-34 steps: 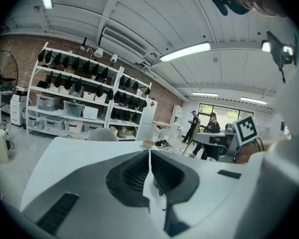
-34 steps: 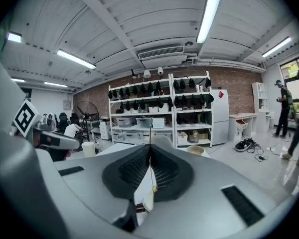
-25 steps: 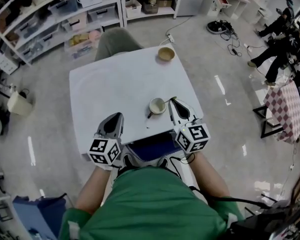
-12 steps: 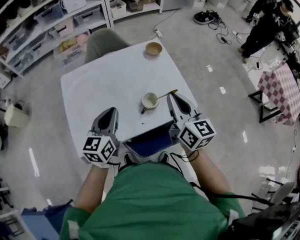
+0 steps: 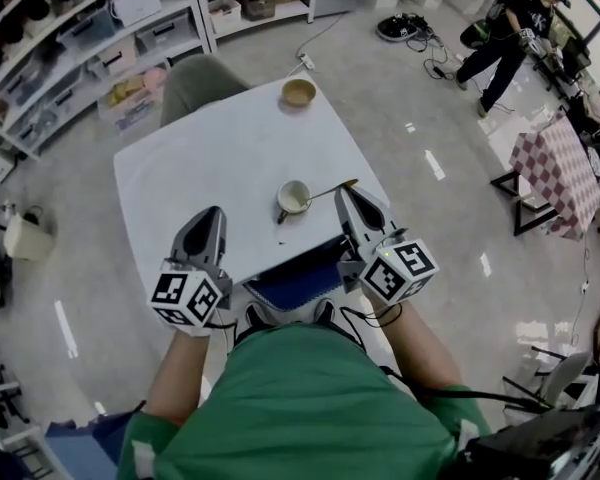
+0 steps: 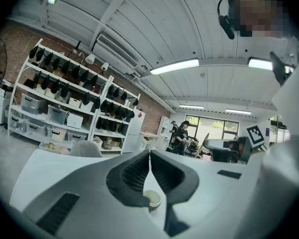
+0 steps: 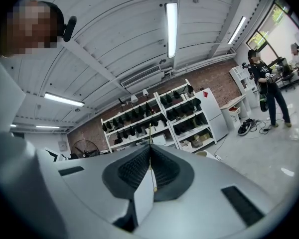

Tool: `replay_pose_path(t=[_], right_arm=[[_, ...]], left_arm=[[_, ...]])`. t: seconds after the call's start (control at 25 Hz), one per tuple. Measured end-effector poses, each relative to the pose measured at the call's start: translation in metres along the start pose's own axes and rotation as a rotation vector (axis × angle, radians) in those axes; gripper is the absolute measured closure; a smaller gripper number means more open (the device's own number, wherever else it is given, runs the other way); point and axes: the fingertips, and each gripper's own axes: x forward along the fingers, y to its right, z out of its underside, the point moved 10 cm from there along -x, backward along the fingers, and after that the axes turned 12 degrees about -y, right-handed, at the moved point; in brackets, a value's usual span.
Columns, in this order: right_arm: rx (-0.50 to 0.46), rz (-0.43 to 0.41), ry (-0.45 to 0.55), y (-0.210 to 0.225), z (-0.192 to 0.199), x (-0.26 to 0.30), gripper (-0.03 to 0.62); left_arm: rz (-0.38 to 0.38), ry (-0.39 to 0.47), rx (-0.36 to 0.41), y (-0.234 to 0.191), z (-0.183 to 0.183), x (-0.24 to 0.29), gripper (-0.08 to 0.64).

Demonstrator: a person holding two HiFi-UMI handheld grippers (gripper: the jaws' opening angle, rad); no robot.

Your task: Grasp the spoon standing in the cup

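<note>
A cream cup (image 5: pixel 293 197) stands near the front middle of the white table (image 5: pixel 210 158). A thin gold spoon (image 5: pixel 330 189) leans out of it to the right, its handle running to my right gripper (image 5: pixel 343 192). That gripper is shut on the handle, which shows as a gold rod (image 7: pixel 150 132) between the pads in the right gripper view. My left gripper (image 5: pixel 216 212) rests at the table's front left, shut on nothing. The left gripper view shows the cup (image 6: pixel 152 199) just beyond the closed left gripper (image 6: pixel 149 154).
A tan bowl (image 5: pixel 299 92) sits at the table's far edge. A grey chair back (image 5: pixel 200 76) stands behind the table. Shelving with bins (image 5: pixel 100 38) lines the back left. A checkered table (image 5: pixel 555 163) and a person (image 5: pixel 500 28) are at the right.
My right gripper has drawn a little to the right of the cup, and the spoon's handle now leans out further toward it. The left gripper stays shut at the table's front.
</note>
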Motion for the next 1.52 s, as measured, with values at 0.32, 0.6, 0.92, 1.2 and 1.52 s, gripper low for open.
replay_pose_path(t=[0.32,0.6,0.92,1.2,1.52], right_arm=[[0.002,-0.006,-0.001,-0.002,-0.002,0.001,0.565],[-0.003,-0.013,-0.008,-0.003,-0.003,0.007,0.565],[-0.007,-0.01,-0.014,-0.003,-0.001,0.005,0.565],[-0.013,-0.018,-0.011,-0.001,0.0,0.004,0.565],[-0.014,-0.018,-0.008,-0.004,-0.002,0.009,0.565]], left_arm=[[-0.001,-0.016,-0.014,-0.004,0.003,-0.001,0.537],[-0.01,-0.02,-0.022,-0.007,0.004,0.0,0.537],[-0.015,-0.025,-0.028,-0.007,0.008,-0.001,0.537],[-0.021,-0.024,-0.031,-0.006,0.012,0.0,0.537],[-0.026,-0.028,-0.033,-0.012,0.007,0.001,0.537]])
